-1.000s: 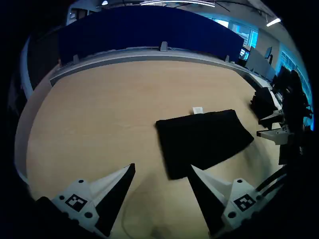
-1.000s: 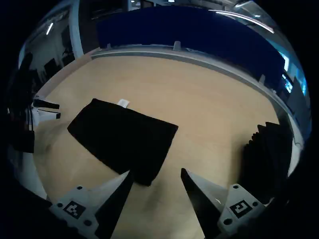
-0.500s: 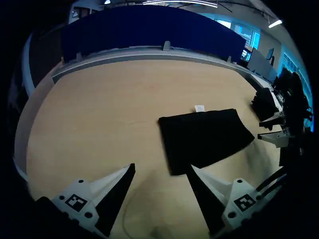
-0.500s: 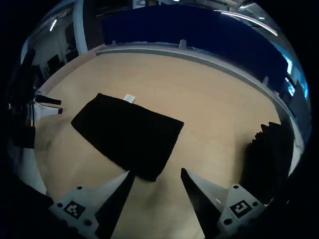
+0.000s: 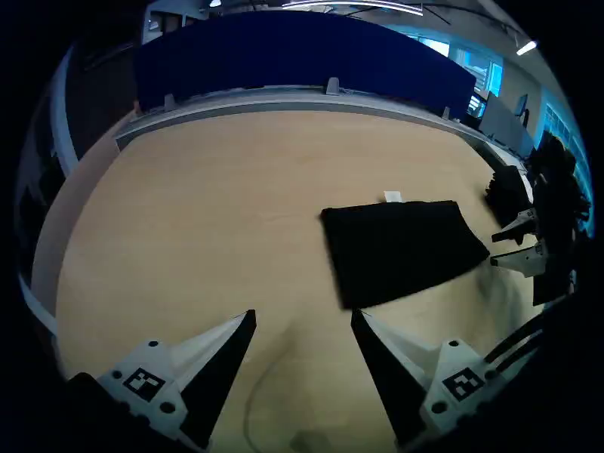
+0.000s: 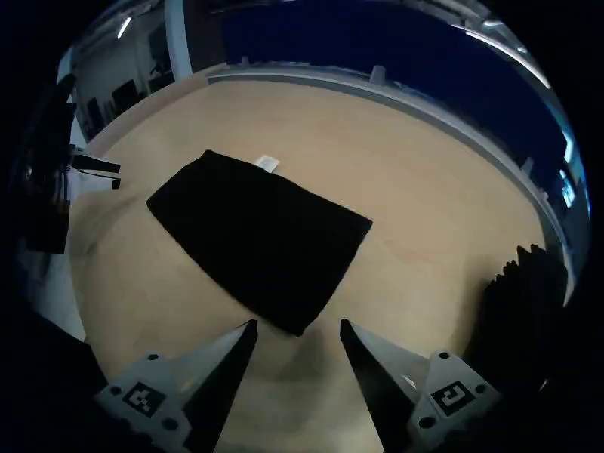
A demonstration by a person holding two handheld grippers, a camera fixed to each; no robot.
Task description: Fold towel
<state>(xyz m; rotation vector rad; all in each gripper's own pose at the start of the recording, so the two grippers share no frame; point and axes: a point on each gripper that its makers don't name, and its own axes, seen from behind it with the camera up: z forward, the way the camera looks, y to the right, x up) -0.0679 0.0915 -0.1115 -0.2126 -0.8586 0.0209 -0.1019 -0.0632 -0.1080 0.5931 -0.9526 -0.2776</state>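
While the black towel [image 5: 404,249] lies flat on the worktop [image 5: 196,204], L gripper [image 5: 302,313] hovers just short of the towel's nearest corner, fingers apart, empty. R gripper [image 6: 297,323] hovers over another towel corner, tilted down, fingers spread, nothing held.

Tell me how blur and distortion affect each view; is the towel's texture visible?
Left gripper view: the fisheye bends the far edge of the table; the towel is flat black, no texture visible, its edges slightly soft. Right gripper view: same bending; the towel equally featureless.
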